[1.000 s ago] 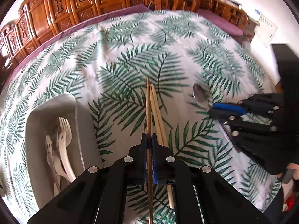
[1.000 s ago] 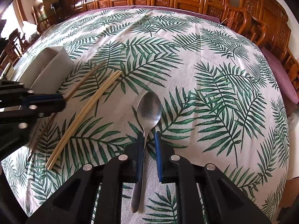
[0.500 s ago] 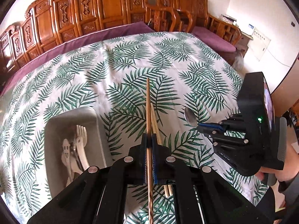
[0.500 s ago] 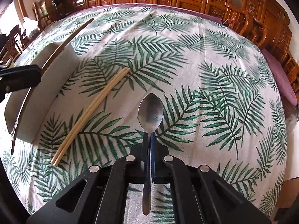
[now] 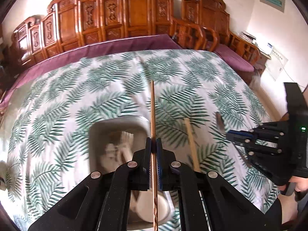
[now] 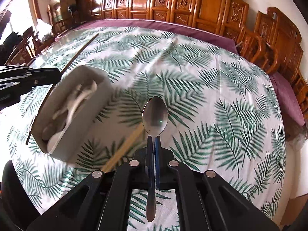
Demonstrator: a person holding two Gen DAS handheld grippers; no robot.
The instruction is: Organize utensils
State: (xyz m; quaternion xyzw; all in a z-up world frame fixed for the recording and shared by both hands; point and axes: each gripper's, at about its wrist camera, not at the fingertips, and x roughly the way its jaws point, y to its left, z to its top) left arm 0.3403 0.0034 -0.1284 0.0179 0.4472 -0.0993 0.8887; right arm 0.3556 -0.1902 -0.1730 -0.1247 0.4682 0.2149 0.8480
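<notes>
My left gripper (image 5: 153,144) is shut on a brown chopstick (image 5: 152,115) and holds it in the air over the right edge of a grey utensil bin (image 5: 117,122). The bin holds white plastic forks and spoons (image 5: 123,150). My right gripper (image 6: 153,142) is shut on the handle of a metal spoon (image 6: 155,115), lifted above the cloth. A pair of light chopsticks (image 5: 190,144) lies on the table right of the bin, also in the right wrist view (image 6: 125,148). The bin (image 6: 77,134) sits left of the spoon there.
The round table carries a palm-leaf cloth (image 5: 192,77) over a purple one. Carved wooden chairs (image 5: 134,15) ring the far side. The right gripper body (image 5: 269,144) shows at the right of the left view, the left gripper (image 6: 28,77) at the left of the right view.
Both grippers have risen from the table with their loads. The left one has carried the brown chopstick leftward over the bin. The right one closed on the spoon and lifted it.
</notes>
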